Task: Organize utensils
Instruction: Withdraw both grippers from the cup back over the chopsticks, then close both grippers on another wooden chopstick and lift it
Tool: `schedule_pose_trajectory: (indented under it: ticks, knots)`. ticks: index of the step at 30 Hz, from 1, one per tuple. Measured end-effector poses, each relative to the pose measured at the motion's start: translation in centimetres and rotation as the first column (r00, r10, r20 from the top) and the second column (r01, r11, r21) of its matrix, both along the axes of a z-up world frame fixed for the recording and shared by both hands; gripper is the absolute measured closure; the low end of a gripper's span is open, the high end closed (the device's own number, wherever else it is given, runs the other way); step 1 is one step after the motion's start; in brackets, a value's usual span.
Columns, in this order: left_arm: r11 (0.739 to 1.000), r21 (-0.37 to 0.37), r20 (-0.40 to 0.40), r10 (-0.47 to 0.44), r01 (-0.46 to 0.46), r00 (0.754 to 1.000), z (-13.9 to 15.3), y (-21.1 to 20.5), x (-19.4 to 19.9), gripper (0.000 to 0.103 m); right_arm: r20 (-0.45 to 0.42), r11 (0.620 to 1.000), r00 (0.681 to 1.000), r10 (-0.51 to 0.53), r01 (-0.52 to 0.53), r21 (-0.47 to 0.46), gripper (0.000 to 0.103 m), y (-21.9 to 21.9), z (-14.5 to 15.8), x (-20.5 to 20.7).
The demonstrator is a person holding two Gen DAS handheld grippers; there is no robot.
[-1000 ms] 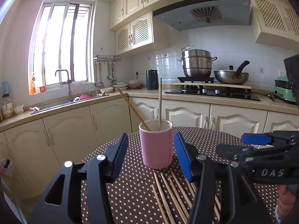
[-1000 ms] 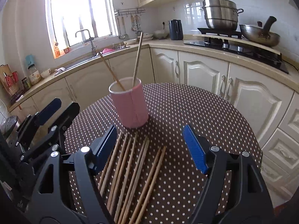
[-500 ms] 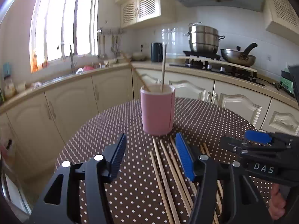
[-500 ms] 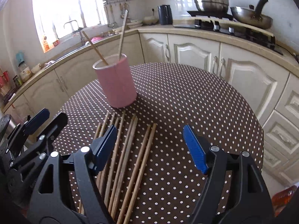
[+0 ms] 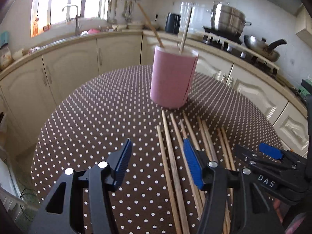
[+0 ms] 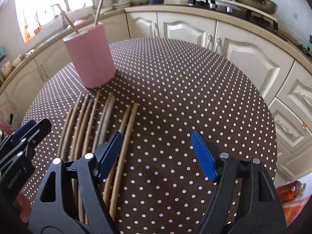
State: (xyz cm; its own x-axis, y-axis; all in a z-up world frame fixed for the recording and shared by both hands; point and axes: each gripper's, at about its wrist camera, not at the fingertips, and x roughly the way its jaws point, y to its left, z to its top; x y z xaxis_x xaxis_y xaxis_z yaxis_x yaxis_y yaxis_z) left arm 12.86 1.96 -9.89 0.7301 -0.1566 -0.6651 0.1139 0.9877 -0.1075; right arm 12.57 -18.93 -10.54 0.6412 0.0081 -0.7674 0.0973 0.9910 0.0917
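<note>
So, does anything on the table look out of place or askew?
Yes. Loose chopsticks lie flat in a row on the dotted tablecloth, while only two stand, leaning apart, in the pink cup. Nothing looks spilled or broken.

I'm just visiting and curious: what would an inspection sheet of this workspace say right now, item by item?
Surface: round table under a brown cloth with white dots.
Job's things: pink cup upright with two chopsticks standing in it; loose chopsticks lie side by side in front of the cup.
Clutter: nothing seen on the table besides these.
Grippers: left gripper open above the leftmost sticks; right gripper open, the row's right edge by its left finger; neither holds anything.
Cables: nothing seen on the table.
Surroundings: kitchen counter with sink, kettle, steamer pot and pan on the stove.
</note>
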Motion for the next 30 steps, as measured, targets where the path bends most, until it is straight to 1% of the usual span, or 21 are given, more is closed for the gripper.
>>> schedule_pose_trajectory:
  ticks: [2, 4, 7, 9, 13, 14, 15, 16, 17, 19, 20, 21, 22, 26, 28, 30]
  knots:
    - [1.0, -0.02, -0.022, -0.005, 0.004, 1.0, -0.4, 0.1, 0.3, 0.048, -0.006, 1.0, 1.0, 0.002, -0.002, 0.01, 0.03, -0.1, -0.2, 0.1]
    - [1.0, -0.021, -0.047, 0.002, -0.003, 0.999, -0.7, 0.1, 0.7, 0.048, -0.019, 1.0, 1.0, -0.004, 0.004, 0.004, 0.03, -0.1, -0.4, 0.2]
    - [0.999, -0.031, -0.102, 0.025, -0.029, 0.994, -1.5, 0.4, 1.6, 0.048, -0.028, 1.0, 1.0, -0.002, 0.002, -0.002, 0.03, 0.0, -0.6, 0.4]
    - [0.998, -0.023, -0.134, 0.052, -0.055, 0.99, -2.1, 0.6, 2.2, 0.048, -0.031, 1.0, 1.0, 0.0, -0.001, -0.024, 0.03, 0.5, -0.7, 0.5]
    - [0.998, 0.004, -0.137, 0.063, -0.063, 0.989, -2.3, 0.3, 2.3, 0.048, -0.044, 0.997, 0.999, 0.007, -0.01, -0.073, 0.031, 1.6, -0.9, 0.8]
    - [0.998, 0.008, -0.141, 0.064, -0.064, 0.988, -2.3, 0.2, 2.4, 0.048, -0.046, 0.996, 0.999, 0.012, -0.016, -0.087, 0.033, 2.0, -0.9, 0.9]
    - [0.998, 0.011, -0.14, 0.064, -0.063, 0.988, -2.3, 0.0, 2.4, 0.048, -0.041, 0.996, 0.999, 0.024, -0.028, -0.088, 0.04, 2.2, -0.9, 0.9]
    - [0.998, 0.011, -0.14, 0.063, -0.062, 0.988, -2.3, 0.0, 2.5, 0.048, -0.039, 0.995, 0.999, 0.031, -0.035, -0.091, 0.05, 2.4, -0.9, 0.9]
    - [0.998, 0.009, -0.141, 0.063, -0.062, 0.988, -2.3, 0.0, 2.6, 0.048, -0.034, 0.994, 0.998, 0.044, -0.047, -0.095, 0.056, 2.7, -0.9, 0.9]
    - [0.998, 0.013, -0.141, 0.063, -0.062, 0.988, -2.3, -0.1, 2.5, 0.047, -0.03, 0.993, 0.998, 0.059, -0.061, -0.098, 0.072, 3.0, -0.8, 0.7]
    - [0.998, 0.017, -0.142, 0.062, -0.06, 0.988, -2.3, -0.3, 2.6, 0.046, -0.028, 0.993, 0.998, 0.063, -0.065, -0.094, 0.074, 3.1, -0.8, 0.7]
    - [0.998, 0.023, -0.143, 0.061, -0.059, 0.988, -2.2, -0.4, 2.6, 0.046, -0.025, 0.995, 0.998, 0.059, -0.061, -0.085, 0.081, 2.9, -0.8, 0.6]
    - [0.998, 0.03, -0.144, 0.06, -0.056, 0.988, -2.1, -0.6, 2.7, 0.044, -0.022, 0.996, 0.998, 0.052, -0.053, -0.072, 0.093, 2.7, -0.7, 0.6]
    - [0.995, 0.094, -0.151, 0.056, -0.042, 0.987, -2.2, -2.0, 3.0, 0.037, -0.014, 0.999, 0.999, 0.049, -0.049, -0.006, 0.094, 1.8, -0.7, 0.5]
    - [0.991, 0.121, -0.154, 0.066, -0.048, 0.986, -2.2, -2.5, 3.0, 0.037, -0.013, 0.999, 0.999, 0.052, -0.052, 0.012, 0.094, 1.6, -0.6, 0.5]
    - [0.99, 0.126, -0.154, 0.085, -0.065, 0.985, -2.2, -2.6, 3.1, 0.037, -0.012, 0.998, 0.998, 0.056, -0.056, 0.025, 0.094, 1.4, -0.6, 0.5]
